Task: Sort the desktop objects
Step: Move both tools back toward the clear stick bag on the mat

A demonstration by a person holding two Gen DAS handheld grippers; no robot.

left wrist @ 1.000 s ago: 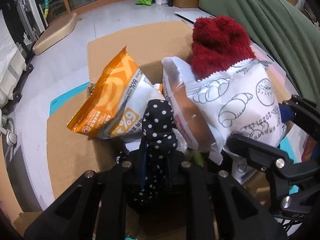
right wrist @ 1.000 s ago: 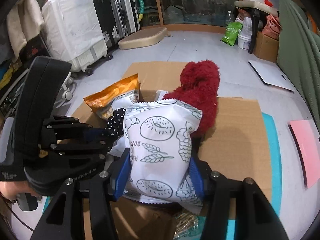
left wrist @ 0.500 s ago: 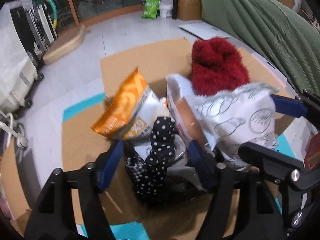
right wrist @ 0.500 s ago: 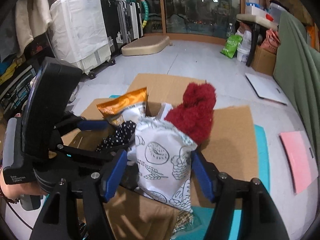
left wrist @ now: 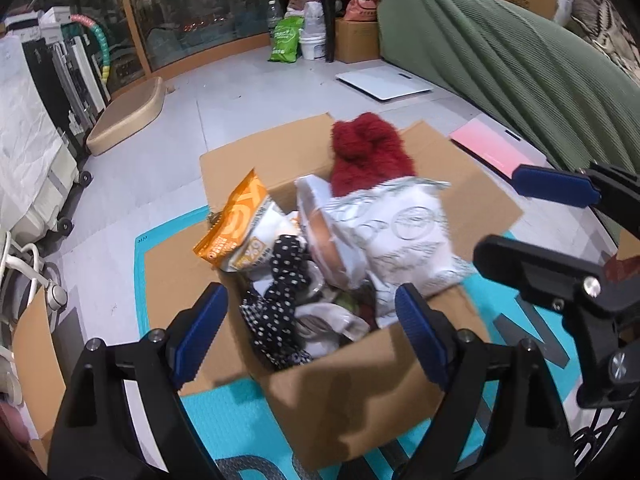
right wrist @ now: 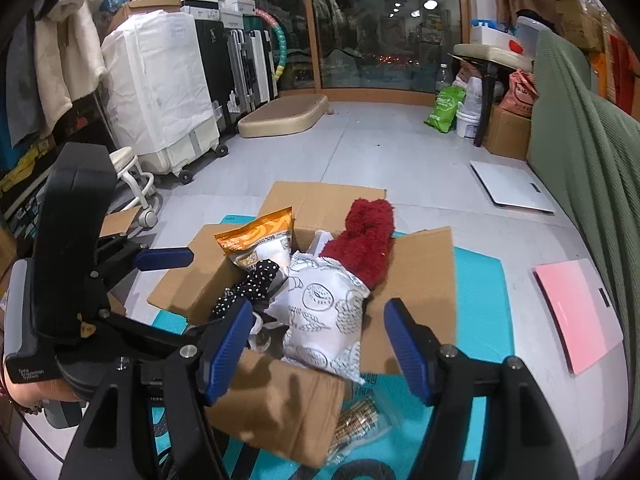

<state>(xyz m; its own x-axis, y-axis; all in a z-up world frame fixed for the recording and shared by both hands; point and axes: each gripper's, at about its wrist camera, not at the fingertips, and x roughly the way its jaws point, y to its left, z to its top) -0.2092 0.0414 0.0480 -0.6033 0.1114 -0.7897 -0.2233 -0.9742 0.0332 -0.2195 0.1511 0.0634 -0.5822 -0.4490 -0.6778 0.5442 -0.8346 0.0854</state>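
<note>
Both the left tool [left wrist: 308, 336] and the right tool [right wrist: 320, 346] are held wide and empty above the cardboard box [right wrist: 280, 404], where the bread bag [right wrist: 324, 320] lies. Each should be lifted clear without snagging the flaps.

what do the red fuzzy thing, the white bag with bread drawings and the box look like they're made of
Red fuzzy thing: plush or fleece fabric, judging by its shaggy matte pile. White bag: probably thin plastic film, crinkled with a slight sheen and a serrated sealed edge. Box: plain brown cardboard, matte, with folded flaps.
</note>
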